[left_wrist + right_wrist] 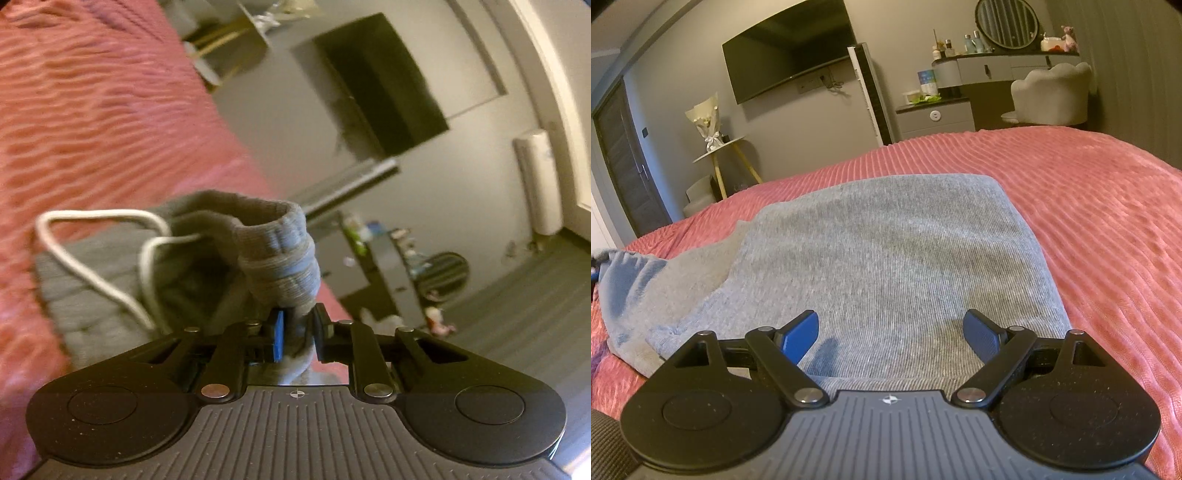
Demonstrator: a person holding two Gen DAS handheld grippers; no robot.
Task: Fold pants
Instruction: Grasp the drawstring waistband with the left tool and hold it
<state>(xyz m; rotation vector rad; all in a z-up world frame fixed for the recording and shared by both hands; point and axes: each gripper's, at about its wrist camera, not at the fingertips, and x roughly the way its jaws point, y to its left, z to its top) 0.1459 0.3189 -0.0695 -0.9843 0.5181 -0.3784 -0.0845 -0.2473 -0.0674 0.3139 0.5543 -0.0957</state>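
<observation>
- Left gripper (298,334), lower centre of the left wrist view: jaws drawn nearly together, clamped on a bunched fold of the grey pants (280,258); cloth fills the narrow gap between the blue pad and the black one
- The gripped part is the ribbed waistband, rolled over and standing up above the fingertips at mid-frame; the view is tilted and somewhat blurred
- White drawstring (92,254) loops out from the waistband to the left of the frame, lying over the grey cloth
- Pink ribbed bedspread (92,110) fills the upper left of that view, beneath the pants
- Right gripper (891,334), lower centre of the right wrist view: jaws spread wide, nothing between them; the fingers hover just over the near edge of the pants (886,243)
- In this view the pants lie folded flat on the bedspread (1089,206), centre frame, with a bunched part trailing to the left edge
- Wall-mounted television (786,48) in the upper left, dressing table with round mirror (1006,22) in the upper right
</observation>
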